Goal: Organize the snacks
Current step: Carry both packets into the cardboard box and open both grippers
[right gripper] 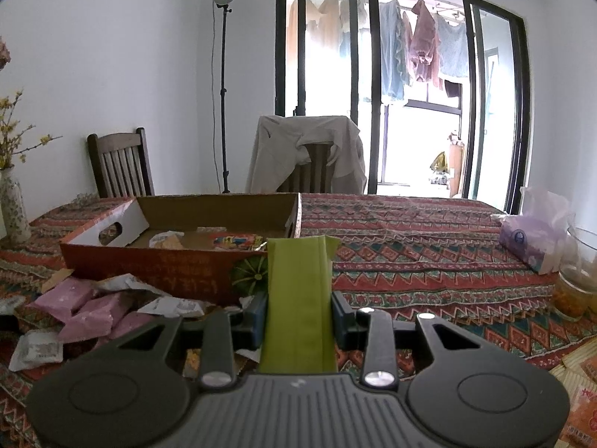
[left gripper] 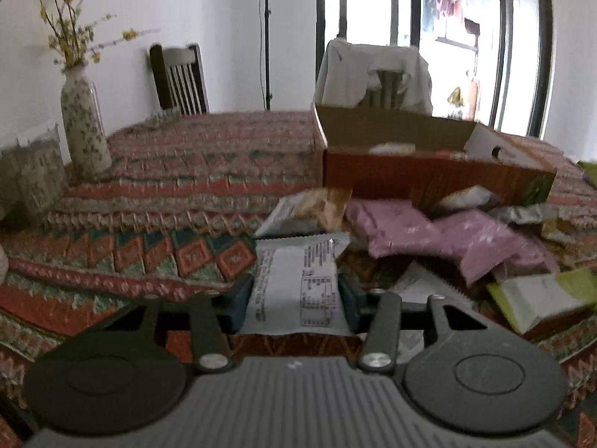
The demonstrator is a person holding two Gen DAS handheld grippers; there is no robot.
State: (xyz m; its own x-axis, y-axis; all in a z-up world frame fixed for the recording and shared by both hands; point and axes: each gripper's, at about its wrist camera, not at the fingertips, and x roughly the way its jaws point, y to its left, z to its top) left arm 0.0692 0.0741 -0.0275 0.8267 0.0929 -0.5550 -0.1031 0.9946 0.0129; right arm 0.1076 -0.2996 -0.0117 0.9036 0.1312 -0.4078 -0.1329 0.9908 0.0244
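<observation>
My left gripper (left gripper: 296, 298) pinched a white packet (left gripper: 294, 283); my right gripper (right gripper: 298, 317) held a green packet (right gripper: 298, 298). I judged each should go gently into the far box (right gripper: 179, 261), kept flat.

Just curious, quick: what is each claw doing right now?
Left gripper: closed on a white snack packet.
Right gripper: closed on a green packet.

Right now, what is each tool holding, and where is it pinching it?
The left tool pinches a white snack packet by its long sides, near the bottom end. The right tool pinches a green packet by its side edges, around the middle.
</observation>
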